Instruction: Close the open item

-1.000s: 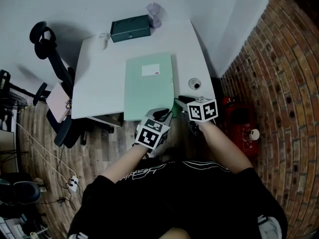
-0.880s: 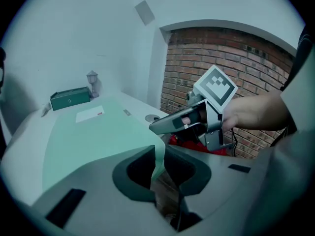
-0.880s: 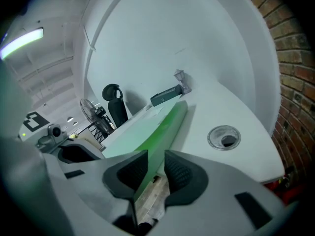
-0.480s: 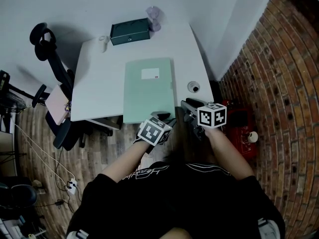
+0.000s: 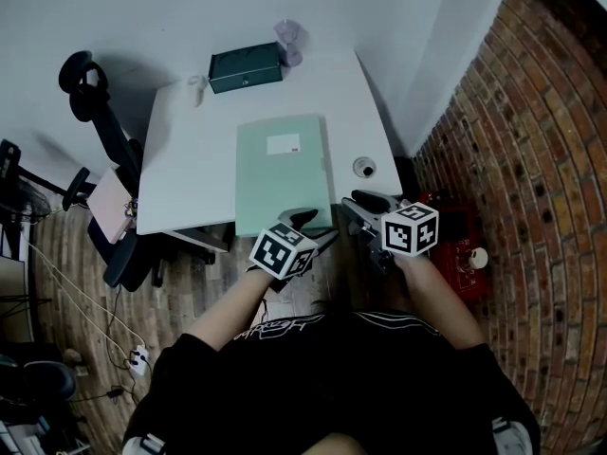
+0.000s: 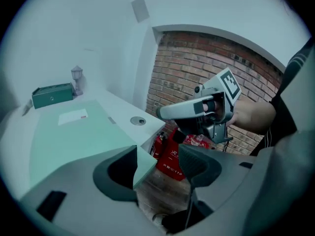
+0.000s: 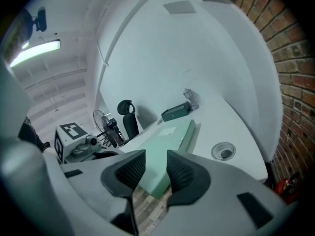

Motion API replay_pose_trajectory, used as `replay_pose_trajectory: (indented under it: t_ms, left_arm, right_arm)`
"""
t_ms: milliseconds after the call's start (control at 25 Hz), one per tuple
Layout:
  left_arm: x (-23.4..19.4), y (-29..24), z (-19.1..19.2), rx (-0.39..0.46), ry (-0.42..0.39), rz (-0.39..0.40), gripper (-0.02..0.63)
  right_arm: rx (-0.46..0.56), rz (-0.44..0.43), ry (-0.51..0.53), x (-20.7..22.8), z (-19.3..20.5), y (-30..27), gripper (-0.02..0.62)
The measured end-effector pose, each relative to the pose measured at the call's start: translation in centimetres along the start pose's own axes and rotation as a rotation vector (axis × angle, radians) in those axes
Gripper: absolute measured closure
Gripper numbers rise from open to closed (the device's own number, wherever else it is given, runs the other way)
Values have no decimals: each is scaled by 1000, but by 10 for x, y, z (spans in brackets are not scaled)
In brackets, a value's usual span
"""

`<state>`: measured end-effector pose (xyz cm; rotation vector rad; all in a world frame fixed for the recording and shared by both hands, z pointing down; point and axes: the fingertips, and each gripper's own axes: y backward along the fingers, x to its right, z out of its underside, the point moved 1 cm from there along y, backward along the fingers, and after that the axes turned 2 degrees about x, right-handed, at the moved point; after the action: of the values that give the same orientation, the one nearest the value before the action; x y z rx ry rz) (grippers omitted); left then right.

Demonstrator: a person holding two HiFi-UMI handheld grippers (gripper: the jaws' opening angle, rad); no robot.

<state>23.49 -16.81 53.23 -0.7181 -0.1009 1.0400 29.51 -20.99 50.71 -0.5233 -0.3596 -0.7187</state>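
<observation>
Here shows folder flat mid-desk, near end over the near edge, cover seemingly down. Probably light, stiff, slick: best pinched at the thin near-right corner. Shows left gripper just opened wide about that corner without pinching, right gripper just eased partly apart, empty.

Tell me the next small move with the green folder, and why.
Probably draw the left gripper straight back off the green folder. Its cover looks flat and shut on the desk, and the jaws have just been opening: they stand wide, with the folder's near corner loose between them.
</observation>
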Motion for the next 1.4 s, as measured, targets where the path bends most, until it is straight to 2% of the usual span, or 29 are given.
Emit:
replay_pose_trajectory:
  t_ms: [240,360,440,520,680,840,1000,1160,1400]
  left_arm:
    - [16,63,-30,183,48,20,344]
    - [28,107,-42,295,94,22,347]
    - [37,137,-52,385,133,18,385]
    - [51,166,-60,463,142,35,454]
    - [75,215,-61,538,114,51,529]
    - [84,254,-60,617,121,55,557]
    - [83,279,-48,651,95,-4,563]
    - [85,284,-28,644,124,4,563]
    - [88,291,-13,603,78,-4,563]
  right_arm:
    - [87,-79,65,-58,-22,32,483]
    - [148,-138,80,-98,-32,50,523]
    - [192,-193,83,-128,-40,64,550]
    - [238,-234,97,-154,-48,78,592]
    - [306,-269,121,-196,-57,101,592]
    - [322,-304,162,-230,-59,103,592]
    - [331,-328,143,-253,-51,103,593]
    - [310,-323,174,-265,-32,106,593]
    - [323,-280,172,-273,-18,105,592]
